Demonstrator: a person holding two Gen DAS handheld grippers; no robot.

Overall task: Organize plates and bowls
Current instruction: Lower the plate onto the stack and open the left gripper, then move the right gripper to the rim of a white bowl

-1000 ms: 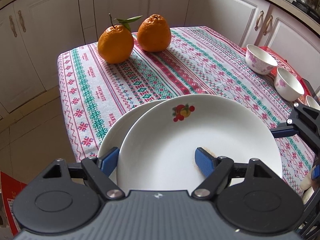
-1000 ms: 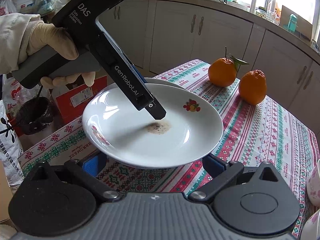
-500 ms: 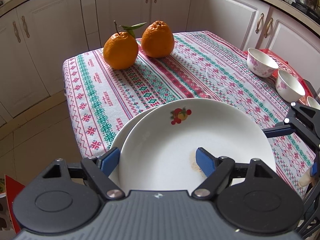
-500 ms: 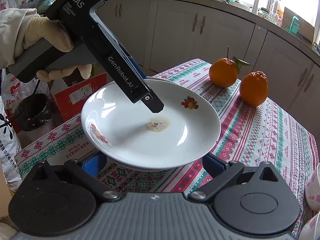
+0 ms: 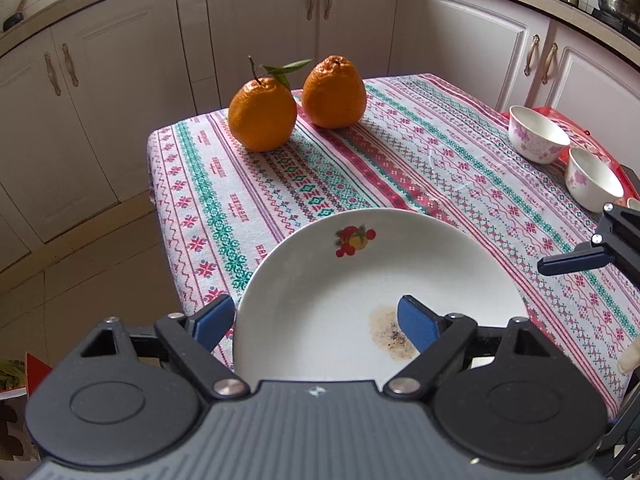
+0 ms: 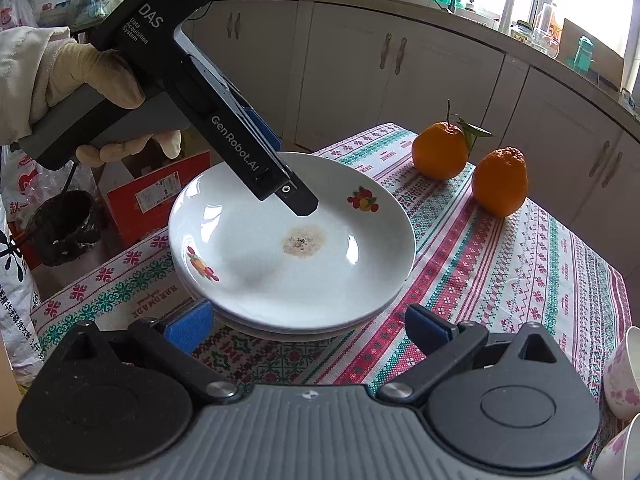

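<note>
The stained top plate (image 6: 292,240), offset a second ago, now sits squarely on the lower plate (image 6: 280,330) at the table's 7 o'clock corner, so stacking looks done; left gripper (image 5: 316,320) straddles its rim spread, right gripper (image 6: 308,324) spread at 6 o'clock, bowls (image 5: 538,134) at 3 o'clock

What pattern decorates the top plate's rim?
Small red-and-yellow fruit motifs on the white top plate, clearest in the right wrist view.

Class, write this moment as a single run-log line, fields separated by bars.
left hand-held gripper: straddles top plate rim | plate: on second plate | right hand-held gripper: open, empty | bowls: untouched
</note>
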